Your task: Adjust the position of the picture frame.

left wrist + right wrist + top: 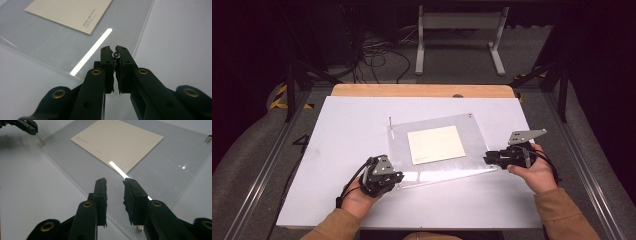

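Observation:
A clear acrylic plate (479, 145) lies on the white table top (342, 150), with a cream card (435, 144) under or on its middle. My left gripper (115, 50) is at the plate's near left corner, shut on a small shiny metal pin (115, 54). In the right gripper view that pin (40, 140) runs from the left gripper's tips down to the plate corner. My right gripper (115, 181) is open over the plate's near right corner, nothing between its jaws. A small metal stud (139, 228) sits just below it.
A thin pin (390, 122) stands upright at the plate's far left corner and a stud (208, 138) marks the far right one. A wooden table edge (422, 90) runs along the back. Beyond it are floor cables (377, 55) and a white stand (459, 35).

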{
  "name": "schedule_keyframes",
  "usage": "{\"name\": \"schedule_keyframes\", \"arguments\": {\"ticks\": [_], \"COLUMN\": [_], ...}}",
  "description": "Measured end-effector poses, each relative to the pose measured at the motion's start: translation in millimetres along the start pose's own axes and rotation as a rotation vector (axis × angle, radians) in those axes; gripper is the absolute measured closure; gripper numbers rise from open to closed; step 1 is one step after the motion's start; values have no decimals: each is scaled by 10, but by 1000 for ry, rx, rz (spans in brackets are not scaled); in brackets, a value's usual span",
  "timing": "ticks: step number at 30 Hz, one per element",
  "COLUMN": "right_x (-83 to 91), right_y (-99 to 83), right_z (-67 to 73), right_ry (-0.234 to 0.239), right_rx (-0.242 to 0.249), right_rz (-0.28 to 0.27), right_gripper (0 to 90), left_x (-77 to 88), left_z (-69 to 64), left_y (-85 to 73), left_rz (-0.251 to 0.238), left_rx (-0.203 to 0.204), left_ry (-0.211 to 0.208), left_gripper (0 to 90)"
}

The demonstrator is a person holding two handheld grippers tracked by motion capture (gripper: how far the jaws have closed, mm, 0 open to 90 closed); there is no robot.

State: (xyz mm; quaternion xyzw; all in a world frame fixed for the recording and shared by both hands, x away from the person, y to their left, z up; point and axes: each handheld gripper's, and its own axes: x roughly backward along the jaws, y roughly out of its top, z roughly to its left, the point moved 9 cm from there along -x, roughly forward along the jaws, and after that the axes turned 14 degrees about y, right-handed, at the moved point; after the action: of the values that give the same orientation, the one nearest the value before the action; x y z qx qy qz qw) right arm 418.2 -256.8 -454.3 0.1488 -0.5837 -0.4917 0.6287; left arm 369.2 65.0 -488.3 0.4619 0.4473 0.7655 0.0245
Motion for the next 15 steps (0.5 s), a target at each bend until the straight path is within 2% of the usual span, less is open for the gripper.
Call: {"name": "schedule_keyframes", "arguments": {"ticks": [2, 4, 7, 9, 11, 13, 14, 15], "right_x": [12, 19, 15, 0, -32, -74, -102, -102], "right_y": [6, 9, 6, 3, 12, 33, 49, 49], "right_z": [6, 12, 8, 4, -3, 1, 0, 0], "right_ry": [0, 3, 5, 6, 7, 15, 18, 18], "right_rx": [2, 3, 2, -1, 16, 32, 42, 42], "right_rz": [-2, -4, 0, 7, 22, 48, 67, 67], "right_gripper": [715, 714, 711, 712, 739, 779, 792, 792], "left_x": [47, 83, 96, 81, 40, 0, -30, -30], "left_z": [51, 172, 458, 598, 785, 913, 1008, 1008], "left_y": [-21, -69, -155, -188, -222, -232, -228, -228], "left_rz": [2, 12, 31, 36, 37, 29, 21, 21], "left_rx": [0, 16, 56, 91, 125, 156, 174, 174], "left_ry": [-3, 16, 86, 121, 164, 189, 218, 218], "left_gripper": [847, 847, 847, 846, 846, 845, 845, 845]}}
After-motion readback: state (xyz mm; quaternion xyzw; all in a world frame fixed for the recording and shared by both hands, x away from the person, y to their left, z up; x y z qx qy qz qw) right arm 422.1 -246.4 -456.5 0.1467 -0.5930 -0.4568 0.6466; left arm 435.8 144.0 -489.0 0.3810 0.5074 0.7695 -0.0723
